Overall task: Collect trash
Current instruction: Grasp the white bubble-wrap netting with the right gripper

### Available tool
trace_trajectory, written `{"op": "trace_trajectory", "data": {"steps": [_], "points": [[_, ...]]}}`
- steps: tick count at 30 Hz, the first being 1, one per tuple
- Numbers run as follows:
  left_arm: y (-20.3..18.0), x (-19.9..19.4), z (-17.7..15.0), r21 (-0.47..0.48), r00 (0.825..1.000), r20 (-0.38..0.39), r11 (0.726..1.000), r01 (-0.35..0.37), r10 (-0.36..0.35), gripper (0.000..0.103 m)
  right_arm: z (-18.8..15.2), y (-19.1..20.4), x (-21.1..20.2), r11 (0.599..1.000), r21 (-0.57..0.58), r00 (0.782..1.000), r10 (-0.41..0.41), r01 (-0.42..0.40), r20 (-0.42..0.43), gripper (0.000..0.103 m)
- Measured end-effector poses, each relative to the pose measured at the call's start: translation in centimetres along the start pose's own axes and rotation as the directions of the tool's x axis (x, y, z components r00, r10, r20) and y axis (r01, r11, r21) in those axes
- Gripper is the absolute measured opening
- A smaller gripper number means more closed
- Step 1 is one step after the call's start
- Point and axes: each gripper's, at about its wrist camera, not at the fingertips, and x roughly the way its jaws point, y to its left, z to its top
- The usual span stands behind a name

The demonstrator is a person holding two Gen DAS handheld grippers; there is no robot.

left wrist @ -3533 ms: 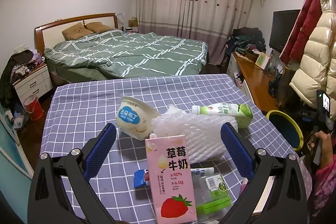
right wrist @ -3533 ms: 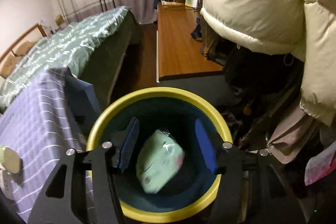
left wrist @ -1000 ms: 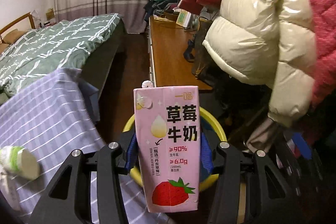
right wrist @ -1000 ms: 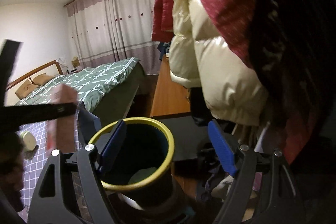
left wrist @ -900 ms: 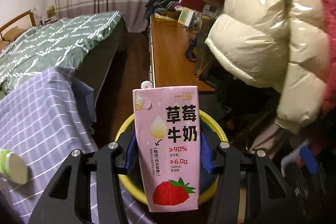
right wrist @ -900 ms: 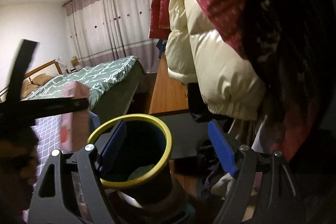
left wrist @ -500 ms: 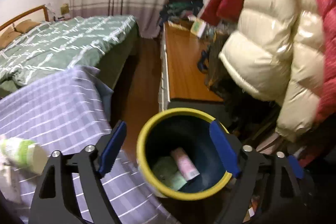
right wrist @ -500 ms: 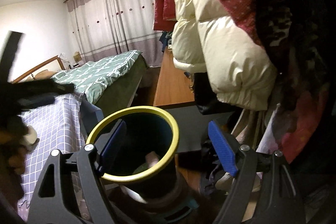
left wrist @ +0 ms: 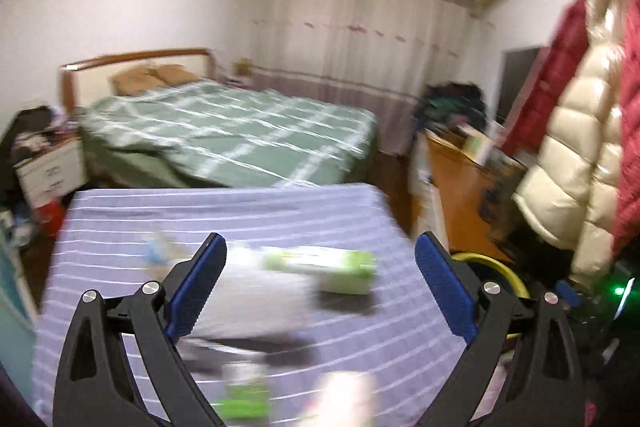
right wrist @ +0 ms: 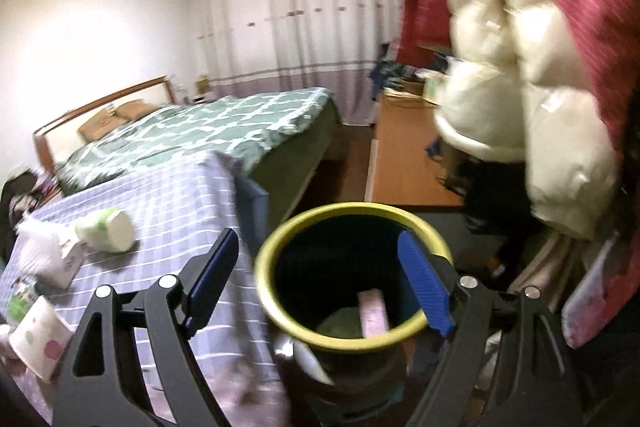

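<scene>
The table [left wrist: 280, 211] under its purple checked cloth filled the near left of both views, and most of the trash lay on it. From left to right in the right wrist view there was a crumpled white wrapper [right wrist: 36, 247], a green-and-white carton [right wrist: 106, 225] lying on its side toward the table's far edge, and nearer the camera a white cup with coloured dots [right wrist: 34, 337]. The left wrist view was badly blurred, so only that green-and-white carton [left wrist: 320, 269] read clearly there, just beyond the fingertips.

The left gripper [left wrist: 320, 287] had its jaws spread wide with nothing between the pads; they had just been opening, and the pink carton [right wrist: 374, 313] stood leaning inside the bin [right wrist: 276, 247]. The right gripper [right wrist: 320, 281] also stood apart and empty, hanging above the yellow rim of the bin, which sat on the floor just right of the table's corner. Its jaws had just been opening a little too.

The step in hand looked like a return to the table for the next piece. To do it well, the left gripper would likely need to steady itself first, then bring its pads across the short sides of the lying carton, not its length, and close firmly, since a carton on its side may roll away on the cloth. The soft wrapper beside it could catch in the jaws, so a clean approach from the right side seemed wiser.
</scene>
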Motion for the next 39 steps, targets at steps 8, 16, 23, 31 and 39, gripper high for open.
{"op": "trace_trajectory", "data": {"steps": [8, 16, 23, 31, 39], "points": [[12.7, -2.6, -1.5, -0.090, 0.971, 0.092, 0.973, -0.215, 0.223, 0.095, 1.9, 9.9, 0.6, 0.975, -0.123, 0.982, 0.186, -0.187, -0.014, 0.080], [22.5, -2.2, -5.3, -0.189, 0.922, 0.094, 0.916, -0.354, 0.375, 0.095, 3.7, 18.2, 2.2, 0.919, -0.208, 0.942, 0.327, -0.335, -0.074, 0.080], [24.5, -2.1, -7.0, -0.236, 0.928, 0.107, 0.916, -0.326, 0.358, 0.098, 4.5, 25.1, 5.8, 0.819, -0.272, 0.859, 0.450, -0.506, -0.242, 0.080], [22.6, -1.3, -7.3, -0.174, 0.932, 0.106, 0.929, -0.327, 0.348, 0.098, 2.1, 28.8, 9.7, 0.766, -0.251, 0.773, 0.452, -0.592, -0.445, 0.080], [21.9, -0.6, -7.5, -0.122, 0.936, 0.087, 0.936, -0.331, 0.342, 0.098, 0.7, 28.4, 10.9, 0.743, -0.155, 0.695, 0.502, -0.651, -0.515, 0.029]]}}
